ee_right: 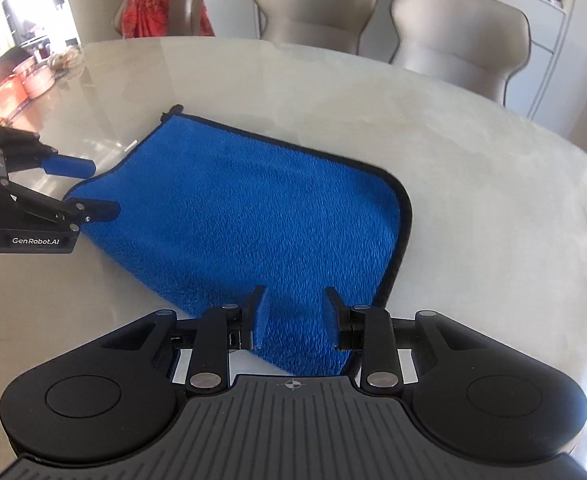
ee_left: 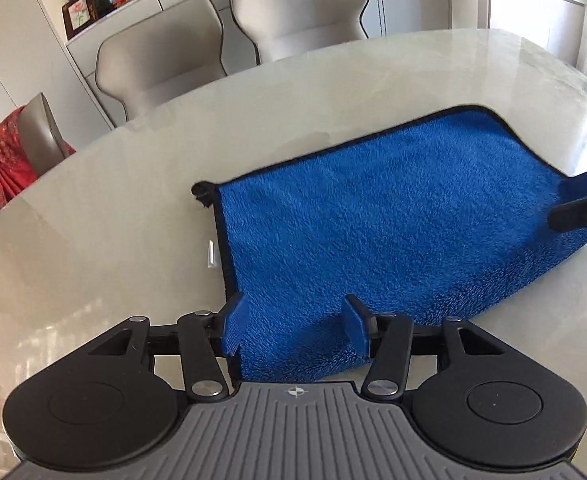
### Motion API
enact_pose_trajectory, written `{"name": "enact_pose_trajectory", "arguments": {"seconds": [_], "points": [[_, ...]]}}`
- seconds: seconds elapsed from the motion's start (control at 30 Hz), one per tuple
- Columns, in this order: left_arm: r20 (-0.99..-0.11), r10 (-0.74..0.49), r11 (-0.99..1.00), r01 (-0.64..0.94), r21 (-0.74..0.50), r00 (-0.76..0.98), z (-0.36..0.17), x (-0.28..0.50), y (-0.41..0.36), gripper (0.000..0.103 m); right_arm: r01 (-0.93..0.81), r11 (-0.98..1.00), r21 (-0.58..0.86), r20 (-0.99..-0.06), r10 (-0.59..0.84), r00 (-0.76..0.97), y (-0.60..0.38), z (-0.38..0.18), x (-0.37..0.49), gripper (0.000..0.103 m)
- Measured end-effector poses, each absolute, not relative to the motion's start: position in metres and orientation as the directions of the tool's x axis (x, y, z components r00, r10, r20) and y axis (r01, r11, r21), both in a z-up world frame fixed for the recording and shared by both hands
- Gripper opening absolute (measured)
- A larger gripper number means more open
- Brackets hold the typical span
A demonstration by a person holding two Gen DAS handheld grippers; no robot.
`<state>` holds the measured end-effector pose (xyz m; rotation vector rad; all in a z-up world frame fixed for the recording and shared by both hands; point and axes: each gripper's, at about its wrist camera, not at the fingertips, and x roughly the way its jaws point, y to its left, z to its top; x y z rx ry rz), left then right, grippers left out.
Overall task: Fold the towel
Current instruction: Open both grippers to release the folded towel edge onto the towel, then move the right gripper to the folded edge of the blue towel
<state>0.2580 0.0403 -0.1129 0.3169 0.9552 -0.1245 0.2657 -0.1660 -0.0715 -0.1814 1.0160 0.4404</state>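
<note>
A blue towel (ee_left: 393, 216) with black trim lies flat on the pale marble table (ee_left: 113, 240), folded along its near edge. It also shows in the right wrist view (ee_right: 253, 208). My left gripper (ee_left: 297, 328) is open, its jaws straddling the towel's near left corner. My right gripper (ee_right: 295, 316) is open over the towel's near right corner. Each gripper shows in the other's view: the right one (ee_left: 581, 200) at the right edge, the left one (ee_right: 97, 188) at the left edge, both open at the towel's corners.
Two beige chairs (ee_left: 229, 40) stand behind the table's far edge. A third chair with a red cloth (ee_left: 9, 160) stands at the left. A white tag (ee_left: 211, 254) sticks out at the towel's left edge. Orange objects (ee_right: 17, 84) sit at the table's far left.
</note>
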Motion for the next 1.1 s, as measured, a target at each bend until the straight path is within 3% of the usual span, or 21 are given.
{"name": "enact_pose_trajectory", "arguments": {"seconds": [0.1,0.6,0.97,1.1], "points": [[-0.812,0.030,0.947,0.243,0.210,0.584,-0.115,0.259,0.044,0.061,-0.417,0.907,0.054,-0.864,0.252,0.437,-0.171,-0.084,0.275,0.030],[-0.806,0.036,0.945,0.242,0.219,0.591,-0.105,0.240,0.046,0.059,-0.391,0.919,0.045,-0.862,0.233,0.450,-0.178,-0.085,0.267,0.031],[-0.774,-0.052,0.941,0.291,0.174,0.631,-0.099,0.234,0.010,0.059,-0.467,0.870,0.156,-0.784,0.397,0.478,-0.138,-0.073,0.263,0.031],[-0.805,-0.044,0.937,0.304,0.171,0.591,-0.113,0.235,0.011,0.061,-0.456,0.873,0.172,-0.815,0.386,0.431,-0.126,-0.090,0.271,0.031]]}}
